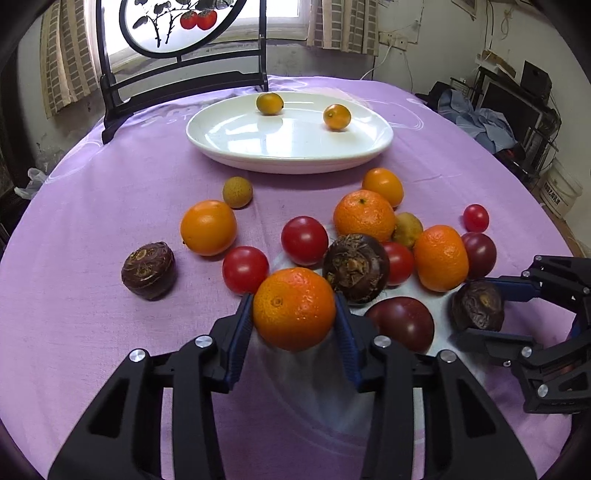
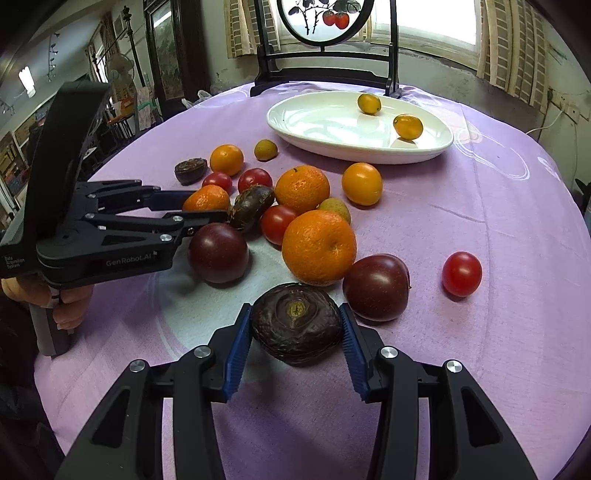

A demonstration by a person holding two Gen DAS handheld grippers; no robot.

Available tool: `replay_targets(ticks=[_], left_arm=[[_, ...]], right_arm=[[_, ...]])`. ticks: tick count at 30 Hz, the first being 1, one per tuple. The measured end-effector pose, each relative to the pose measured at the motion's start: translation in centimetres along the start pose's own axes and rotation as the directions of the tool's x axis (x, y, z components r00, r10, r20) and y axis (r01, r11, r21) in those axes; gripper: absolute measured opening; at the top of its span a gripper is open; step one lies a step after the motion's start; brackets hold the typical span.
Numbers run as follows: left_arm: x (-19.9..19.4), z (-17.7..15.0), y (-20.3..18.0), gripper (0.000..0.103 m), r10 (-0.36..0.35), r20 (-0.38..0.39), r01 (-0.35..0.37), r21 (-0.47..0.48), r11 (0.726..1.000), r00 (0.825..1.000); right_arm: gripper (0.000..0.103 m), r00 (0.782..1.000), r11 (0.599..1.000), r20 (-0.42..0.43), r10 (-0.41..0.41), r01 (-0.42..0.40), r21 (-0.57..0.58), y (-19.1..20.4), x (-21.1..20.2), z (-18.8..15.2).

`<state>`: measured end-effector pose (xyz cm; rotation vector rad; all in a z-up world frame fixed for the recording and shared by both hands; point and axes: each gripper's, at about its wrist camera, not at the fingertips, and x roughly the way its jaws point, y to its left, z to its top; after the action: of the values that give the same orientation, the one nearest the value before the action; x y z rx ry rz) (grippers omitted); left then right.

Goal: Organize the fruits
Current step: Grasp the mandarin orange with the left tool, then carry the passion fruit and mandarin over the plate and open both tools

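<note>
Purple cloth (image 1: 92, 332) covers my counter, and the fruit is scattered across its middle. Farthest left lies a lone brown water chestnut (image 1: 148, 270), apart from the rest. Next come a smooth orange fruit (image 1: 208, 228) and a small tan longan (image 1: 237, 192) behind it, then two red tomatoes (image 1: 245, 269).

My left gripper (image 1: 294, 310) has its blue pads pressed on both sides of a mandarin (image 1: 294, 308), holding it at the near edge of the pile. A second water chestnut (image 1: 355, 267) sits touching that mandarin's right side, and a dark plum (image 1: 400, 325) lies just beside my right pad, so both crowd the grip. Behind them two more mandarins, tomatoes and another longan are packed so close that they partly cover one another.

To the right, my right gripper (image 2: 296, 328) is clamped on a dark chestnut (image 2: 296, 323) that rests on the cloth. A plum (image 2: 376, 288) is close by its right pad, and a big mandarin (image 2: 319, 251) stands just behind. One tomato (image 2: 461, 274) lies alone farther right.

At the far side sits a white plate (image 1: 236, 140) with two small kumquats (image 1: 270, 103) in it, well apart from the pile. Behind it stands a black frame with a painted round panel (image 1: 177, 26), cut off at the top.

From the right wrist view, fingers (image 2: 70, 314) on the left handle show only in part, at the picture's edge.
</note>
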<state>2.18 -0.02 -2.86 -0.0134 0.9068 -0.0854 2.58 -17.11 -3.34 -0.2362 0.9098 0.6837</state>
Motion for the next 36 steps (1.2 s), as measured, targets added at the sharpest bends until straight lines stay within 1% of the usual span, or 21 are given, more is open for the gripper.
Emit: replay_targets(ticks=[2, 4, 8, 11, 14, 19, 21, 24, 28, 33, 36], left_arm=[[-0.2, 0.0, 0.3, 0.042, -0.018, -0.010, 0.017, -0.025, 1.000, 1.000], [-0.9, 0.3, 0.2, 0.041, -0.035, 0.005, 0.035, -0.035, 0.999, 0.999], [-3.9, 0.9, -1.4, 0.041, -0.036, 0.111, 0.033, 0.023, 0.999, 0.993], [-5.2, 1.5, -2.0, 0.041, -0.035, 0.137, 0.030, 0.039, 0.999, 0.990], [-6.1, 2.6, -2.2, 0.041, -0.015, 0.155, 0.007, 0.053, 0.999, 0.988], [-6.8, 5.5, -1.6, 0.041, 0.004, 0.188, -0.012, 0.041, 0.999, 0.982], [-6.4, 6.9, -1.2, 0.041, 0.009, 0.195, -0.016, 0.032, 0.999, 0.981], [-5.1, 8.7, -0.6, 0.041, 0.027, 0.187, -0.030, 0.013, 0.999, 0.982], [-2.3, 10.7, 0.3, 0.041, 0.046, 0.145, -0.043, -0.023, 0.999, 0.988], [1.9, 12.4, 2.0, 0.041, 0.064, 0.064, -0.059, -0.068, 0.996, 0.996], [4.2, 13.3, 2.7, 0.042, 0.074, 0.022, -0.072, -0.081, 0.994, 0.997]], right_arm=[[0.047, 1.000, 1.000, 0.017, 0.012, -0.012, 0.006, -0.1, -0.3, 0.1], [0.047, 0.998, 0.999, 0.046, 0.035, -0.035, 0.005, -0.2, -1.0, 0.1], [0.047, 0.991, 0.996, 0.113, 0.070, -0.075, 0.040, -0.6, -2.4, 0.7], [0.047, 0.986, 0.996, 0.161, 0.050, -0.062, 0.068, -0.8, -3.7, 1.5], [0.047, 0.978, 0.996, 0.207, 0.015, -0.032, 0.080, -0.9, -5.0, 2.7], [0.047, 0.961, 0.994, 0.266, -0.068, 0.041, 0.104, -1.5, -6.4, 5.5], [0.047, 0.959, 0.993, 0.271, -0.081, 0.053, 0.108, -1.8, -6.2, 6.7], [0.047, 0.956, 0.992, 0.274, -0.104, 0.079, 0.100, -2.3, -5.3, 8.5], [0.047, 0.961, 0.988, 0.251, -0.118, 0.090, 0.122, -3.3, -2.9, 10.5], [0.047, 0.970, 0.983, 0.181, -0.164, 0.146, 0.111, -4.7, 1.1, 12.6], [0.047, 0.977, 0.982, 0.132, -0.168, 0.155, 0.105, -5.5, 3.3, 13.8]])
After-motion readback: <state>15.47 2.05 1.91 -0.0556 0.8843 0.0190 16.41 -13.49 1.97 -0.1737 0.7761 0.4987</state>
